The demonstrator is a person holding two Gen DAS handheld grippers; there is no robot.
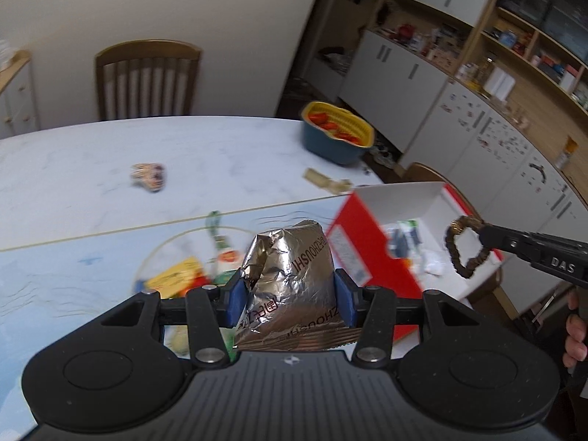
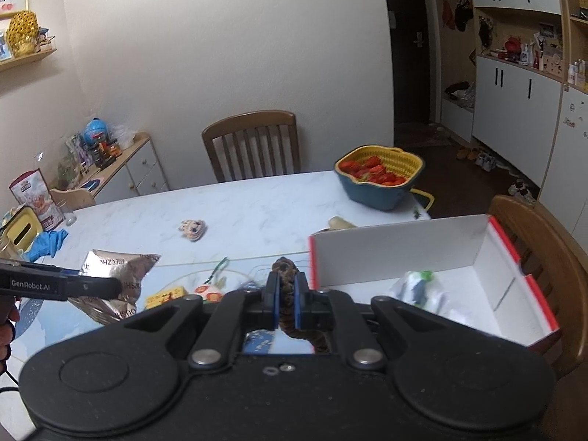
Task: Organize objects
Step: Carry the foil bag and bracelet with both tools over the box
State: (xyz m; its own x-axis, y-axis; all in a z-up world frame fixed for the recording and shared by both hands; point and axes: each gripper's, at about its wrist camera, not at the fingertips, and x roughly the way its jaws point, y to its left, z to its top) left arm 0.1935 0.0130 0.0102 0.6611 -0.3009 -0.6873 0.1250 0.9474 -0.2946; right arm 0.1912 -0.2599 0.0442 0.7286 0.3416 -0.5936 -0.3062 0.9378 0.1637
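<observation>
A crumpled silver foil snack bag is pinched between the blue pads of my left gripper, held above the table. From the right wrist the same foil bag hangs at the tip of the left gripper. My right gripper is shut on a brown fabric hair loop. In the left wrist view that hair loop dangles from the right gripper over an open red and white box. The box holds a few small white and green items.
A glass dish with yellow and orange packets lies below the bag. A small plush, a beige piece and a blue-and-yellow basket of red items sit on the marble table. Wooden chairs stand behind and right.
</observation>
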